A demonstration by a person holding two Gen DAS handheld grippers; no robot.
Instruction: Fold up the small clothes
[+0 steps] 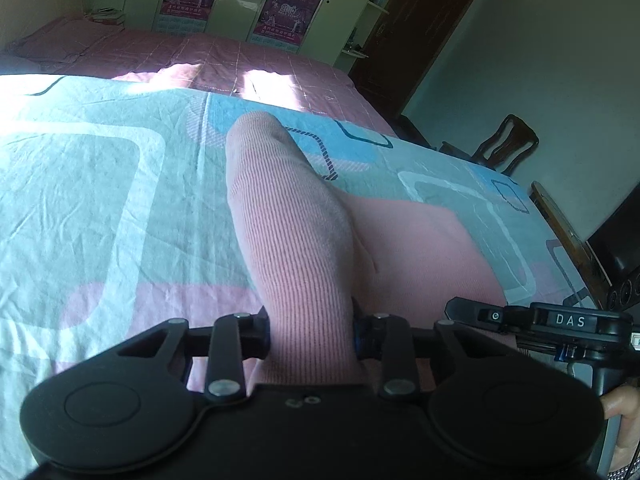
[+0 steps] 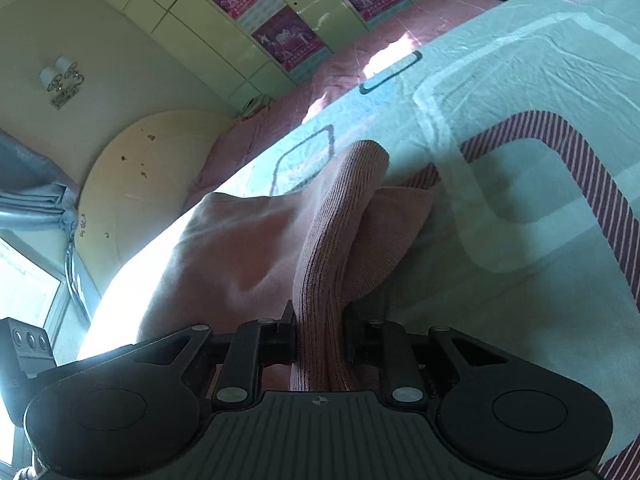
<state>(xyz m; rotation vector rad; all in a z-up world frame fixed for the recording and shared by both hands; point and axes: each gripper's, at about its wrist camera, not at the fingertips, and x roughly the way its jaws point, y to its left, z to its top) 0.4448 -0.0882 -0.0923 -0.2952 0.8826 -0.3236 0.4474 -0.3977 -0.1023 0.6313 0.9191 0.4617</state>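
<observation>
My left gripper (image 1: 312, 332) and right gripper (image 2: 320, 336) each clamp ribbed edge of the pink garment (image 1: 288, 216), lifted over the patterned bed sheet (image 1: 100, 184).

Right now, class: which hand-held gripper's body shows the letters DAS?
The right hand-held gripper, seen at the left view's edge; the left hand-held gripper shows no letters.

We read "DAS" on the right gripper (image 1: 568, 322), seen at the left wrist view's edge. The purple posters (image 1: 286, 12) on the cabinets show "2010"; their smaller print is unreadable
</observation>
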